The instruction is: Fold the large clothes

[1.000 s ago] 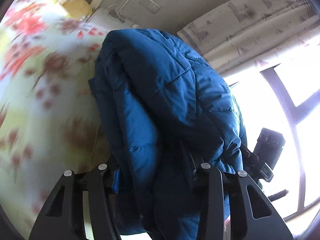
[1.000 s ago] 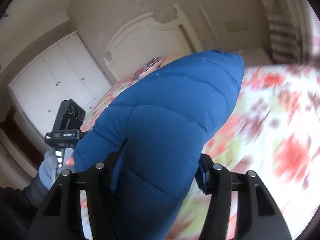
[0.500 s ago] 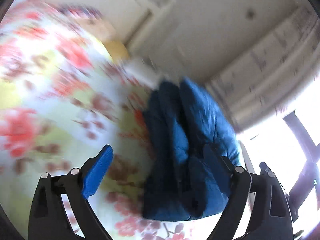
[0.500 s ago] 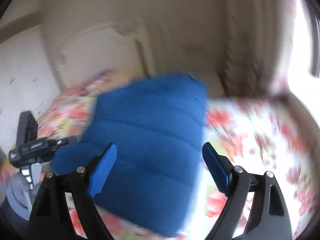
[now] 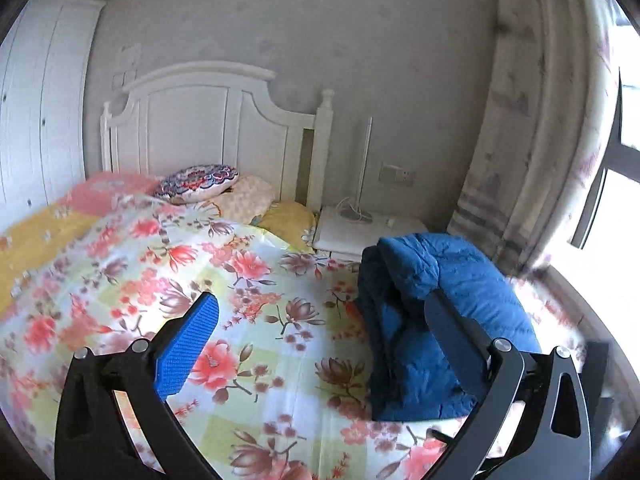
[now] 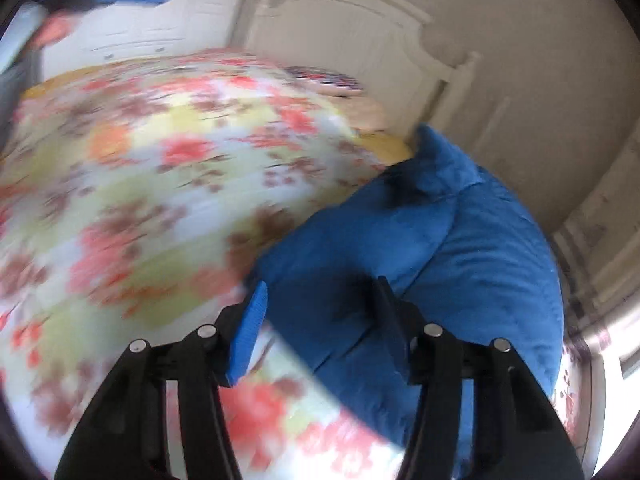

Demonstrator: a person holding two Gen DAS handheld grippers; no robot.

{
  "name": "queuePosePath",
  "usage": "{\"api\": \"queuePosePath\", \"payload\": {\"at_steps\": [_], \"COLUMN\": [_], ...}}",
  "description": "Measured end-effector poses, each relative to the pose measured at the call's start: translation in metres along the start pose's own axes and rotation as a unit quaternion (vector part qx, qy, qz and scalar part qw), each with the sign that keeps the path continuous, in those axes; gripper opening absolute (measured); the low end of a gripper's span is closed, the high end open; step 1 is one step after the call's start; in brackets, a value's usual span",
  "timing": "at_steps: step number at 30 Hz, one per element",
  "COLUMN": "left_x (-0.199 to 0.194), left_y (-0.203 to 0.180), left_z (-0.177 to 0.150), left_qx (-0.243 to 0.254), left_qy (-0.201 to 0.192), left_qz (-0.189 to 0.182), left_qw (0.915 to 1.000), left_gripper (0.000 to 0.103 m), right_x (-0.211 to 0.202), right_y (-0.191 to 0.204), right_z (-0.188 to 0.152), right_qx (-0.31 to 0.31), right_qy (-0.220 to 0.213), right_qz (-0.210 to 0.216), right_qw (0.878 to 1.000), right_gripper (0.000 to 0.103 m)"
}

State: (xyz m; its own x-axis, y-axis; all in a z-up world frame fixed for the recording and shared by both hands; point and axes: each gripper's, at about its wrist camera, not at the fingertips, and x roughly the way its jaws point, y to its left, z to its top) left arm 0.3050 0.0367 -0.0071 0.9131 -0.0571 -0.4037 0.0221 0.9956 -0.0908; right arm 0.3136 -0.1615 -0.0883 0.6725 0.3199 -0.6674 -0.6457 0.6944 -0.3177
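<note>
The folded blue puffer jacket [image 5: 440, 320] lies in a thick bundle on the bed's floral cover [image 5: 248, 300], at the side of the bed nearest the window [image 5: 624, 128] and curtain [image 5: 532, 112]. Its long axis runs from the foot of the bed toward the headboard [image 5: 208, 128], with the rolled, rounded end pointing at the white nightstand [image 5: 360, 232] and its layered folded edges facing the open middle of the bed. The left hand-held gripper [image 5: 320, 336] is above the cover with its jaws opening to their widest; the floral cover shows between them, and the right finger only overlaps the jacket's near part in the picture, without a visible press. In the blurred right wrist view, the right hand-held gripper [image 6: 320, 312] is over the jacket's near end with its jaws closing at about half spread; jacket fabric shows between them, but the pads do not visibly pinch it. Pillows [image 5: 200, 188] sit at the head of the bed, a thin white pole [image 5: 365, 160] with a cord stands on the nightstand, and a white wardrobe [image 5: 36, 96] fills the far left wall. The bed's middle is bare cover.
</note>
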Motion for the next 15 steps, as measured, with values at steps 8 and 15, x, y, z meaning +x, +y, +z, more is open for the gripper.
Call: {"api": "queuePosePath", "payload": {"at_steps": [8, 15], "left_x": [-0.02, -0.032], "left_y": [-0.062, -0.106], "left_z": [0.02, -0.009], "left_qx": [0.034, 0.071], "left_qy": [-0.021, 0.008], "left_qz": [0.021, -0.001], "left_qw": [0.999, 0.9975], "left_gripper": [0.099, 0.099], "right_x": [-0.157, -0.206], "right_y": [-0.094, -0.088], "right_z": [-0.002, -0.023], "right_qx": [0.226, 0.316], "right_qy": [-0.136, -0.136], "right_qz": [-0.079, -0.196], "right_qw": [0.961, 0.918], "right_gripper": [0.097, 0.101]}}
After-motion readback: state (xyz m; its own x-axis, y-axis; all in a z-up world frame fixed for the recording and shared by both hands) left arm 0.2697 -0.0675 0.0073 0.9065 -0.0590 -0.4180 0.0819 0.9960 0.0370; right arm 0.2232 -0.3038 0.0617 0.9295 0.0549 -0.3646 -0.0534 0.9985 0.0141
